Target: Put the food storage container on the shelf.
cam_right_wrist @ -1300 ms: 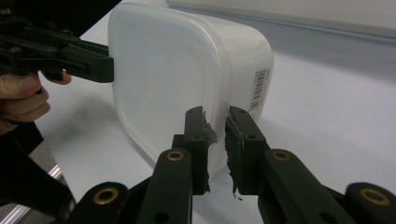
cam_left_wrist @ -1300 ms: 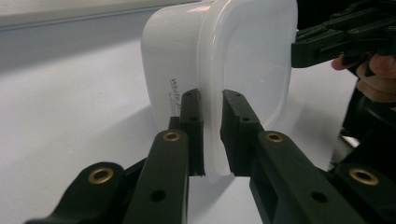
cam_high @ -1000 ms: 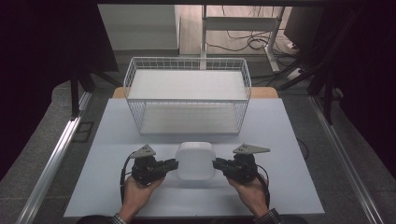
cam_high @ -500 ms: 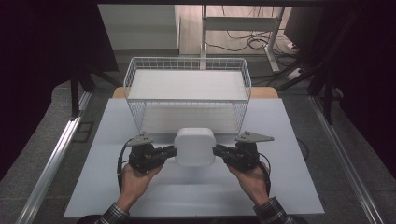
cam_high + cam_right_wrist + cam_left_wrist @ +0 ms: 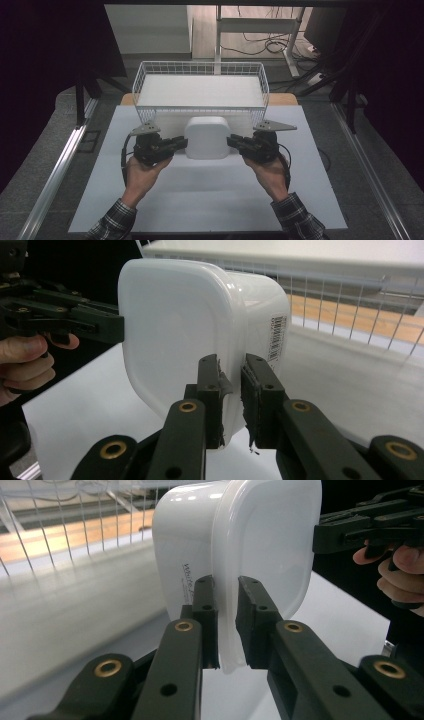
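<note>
- White container [image 5: 200, 330]: barcode label [image 5: 276, 337] on side wall; printed text too blurred to read.
- Left tool [image 5: 172, 145] and right tool [image 5: 240, 144]: each clamped on container rim.
- Wire basket [image 5: 200, 70] stands just behind, on worktop [image 5: 210, 200].

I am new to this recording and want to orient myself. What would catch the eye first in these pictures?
A white plastic container held up at the table's middle, pinched by its rim on both sides: left tongs and right tongs are each shut on it. Just behind it stands a white wire basket at the table's far edge.
</note>
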The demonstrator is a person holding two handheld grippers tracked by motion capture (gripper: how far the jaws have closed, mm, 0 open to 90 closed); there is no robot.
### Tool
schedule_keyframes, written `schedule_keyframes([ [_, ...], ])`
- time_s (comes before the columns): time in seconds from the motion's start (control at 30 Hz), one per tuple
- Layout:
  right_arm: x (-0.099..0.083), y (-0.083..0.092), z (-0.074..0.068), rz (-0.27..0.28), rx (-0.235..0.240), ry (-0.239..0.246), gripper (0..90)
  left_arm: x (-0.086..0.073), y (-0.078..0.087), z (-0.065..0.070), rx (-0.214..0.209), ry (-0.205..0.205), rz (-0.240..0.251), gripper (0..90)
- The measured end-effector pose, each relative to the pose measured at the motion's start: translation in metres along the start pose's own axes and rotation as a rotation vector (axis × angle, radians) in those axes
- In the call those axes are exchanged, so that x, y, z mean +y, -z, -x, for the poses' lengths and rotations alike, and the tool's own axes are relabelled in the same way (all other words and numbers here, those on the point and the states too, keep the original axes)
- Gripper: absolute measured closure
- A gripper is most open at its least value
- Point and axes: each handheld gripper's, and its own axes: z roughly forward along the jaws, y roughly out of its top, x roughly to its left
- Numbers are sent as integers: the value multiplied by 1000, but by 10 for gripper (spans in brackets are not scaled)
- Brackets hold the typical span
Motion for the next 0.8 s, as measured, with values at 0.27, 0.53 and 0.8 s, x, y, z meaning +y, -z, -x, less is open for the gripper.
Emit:
schedule_keyframes([
  [0.27, 36, 1, 0, 37, 1, 17, 787, 28, 7, -7, -8, -5, 33, 801],
  [0.53, 62, -1, 1, 64, 4, 28, 788, 57, 14, -14, -1, -20, 50, 801],
  [0.8, 89, -5, 3, 85, -9, 44, 786, 81, 19, -20, 12, -35, 72, 801],
])
